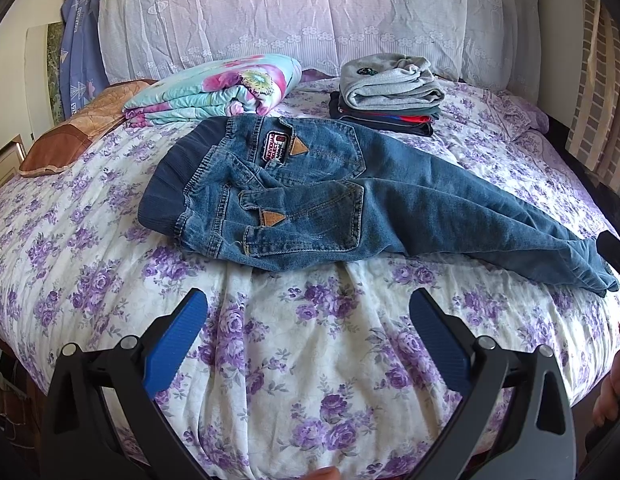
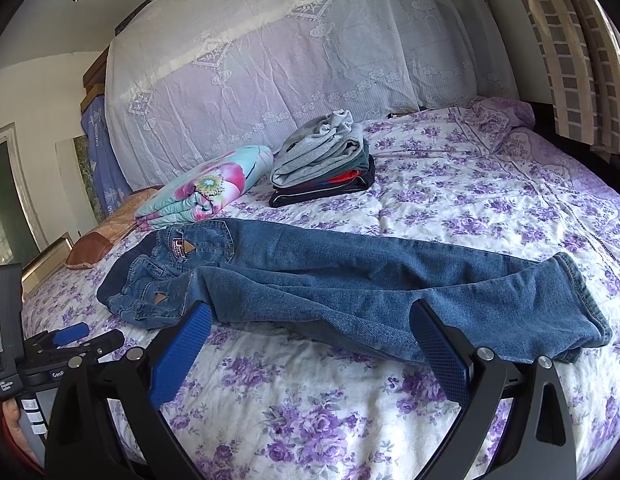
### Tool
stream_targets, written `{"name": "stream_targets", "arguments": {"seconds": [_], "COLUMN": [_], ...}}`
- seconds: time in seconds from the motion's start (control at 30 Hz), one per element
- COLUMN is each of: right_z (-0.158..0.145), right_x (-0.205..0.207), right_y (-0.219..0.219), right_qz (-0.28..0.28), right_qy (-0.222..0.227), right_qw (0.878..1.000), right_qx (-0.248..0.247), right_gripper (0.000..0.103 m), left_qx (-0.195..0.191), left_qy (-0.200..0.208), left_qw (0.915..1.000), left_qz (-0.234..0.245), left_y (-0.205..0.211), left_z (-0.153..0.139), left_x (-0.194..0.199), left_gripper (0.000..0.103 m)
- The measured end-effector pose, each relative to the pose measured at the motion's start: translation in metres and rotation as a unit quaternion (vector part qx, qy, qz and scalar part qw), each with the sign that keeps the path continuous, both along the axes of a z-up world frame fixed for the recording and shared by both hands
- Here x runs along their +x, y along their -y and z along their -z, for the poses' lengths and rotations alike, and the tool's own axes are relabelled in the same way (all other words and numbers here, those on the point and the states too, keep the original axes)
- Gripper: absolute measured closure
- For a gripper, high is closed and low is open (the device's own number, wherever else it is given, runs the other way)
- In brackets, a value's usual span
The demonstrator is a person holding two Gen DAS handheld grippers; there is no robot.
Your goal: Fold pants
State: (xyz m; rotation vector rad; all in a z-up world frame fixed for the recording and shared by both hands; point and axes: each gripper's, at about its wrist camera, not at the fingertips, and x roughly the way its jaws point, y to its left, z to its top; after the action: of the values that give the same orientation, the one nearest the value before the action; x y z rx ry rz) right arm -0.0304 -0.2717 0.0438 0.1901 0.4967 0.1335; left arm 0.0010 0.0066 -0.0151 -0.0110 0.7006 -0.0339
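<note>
Blue denim pants [image 1: 310, 196] lie on the bed, folded lengthwise with one leg on the other, waistband to the left and cuffs to the right. In the right wrist view the pants [image 2: 350, 284] stretch across the middle. My left gripper [image 1: 307, 312] is open and empty, just in front of the seat of the pants. My right gripper [image 2: 310, 326] is open and empty, its fingertips at the near edge of the legs. The left gripper also shows at the left edge of the right wrist view [image 2: 73, 334].
The bed has a white sheet with purple flowers [image 1: 310, 360]. A folded floral quilt [image 1: 217, 88] and a stack of folded clothes [image 1: 390, 96] lie behind the pants. A brown pillow [image 1: 81, 128] is at the far left. A lace-covered headboard [image 1: 293, 12] stands behind.
</note>
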Motion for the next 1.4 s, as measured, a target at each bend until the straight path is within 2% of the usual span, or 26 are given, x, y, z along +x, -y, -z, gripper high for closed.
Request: {"name": "stream_targets", "arguments": {"seconds": [1.03,1.3,1.4], "right_z": [0.003,0.007,0.010], "right_x": [0.002,0.004,0.007], "right_y": [0.000,0.000,0.003], "right_qz": [-0.001,0.001,0.002], "right_qy": [-0.009,-0.015,-0.027], "right_qw": [1.000,1.000,1.000], "right_qx": [0.003,0.001,-0.004], "right_gripper": [0.003,0.003,0.003], "left_qx": [-0.006,-0.012,-0.027], "left_qy": [-0.012,-0.022,-0.029], "left_qw": [0.9999,0.9997,0.9992], "left_qz": [0.001,-0.004,0.001], "left_y": [-0.002,-0.011,-0.021], "left_z": [0.005,0.007,0.010], "left_x": [0.001,0.009,0.015], "left_gripper": [0.005,0.005,0.005]}}
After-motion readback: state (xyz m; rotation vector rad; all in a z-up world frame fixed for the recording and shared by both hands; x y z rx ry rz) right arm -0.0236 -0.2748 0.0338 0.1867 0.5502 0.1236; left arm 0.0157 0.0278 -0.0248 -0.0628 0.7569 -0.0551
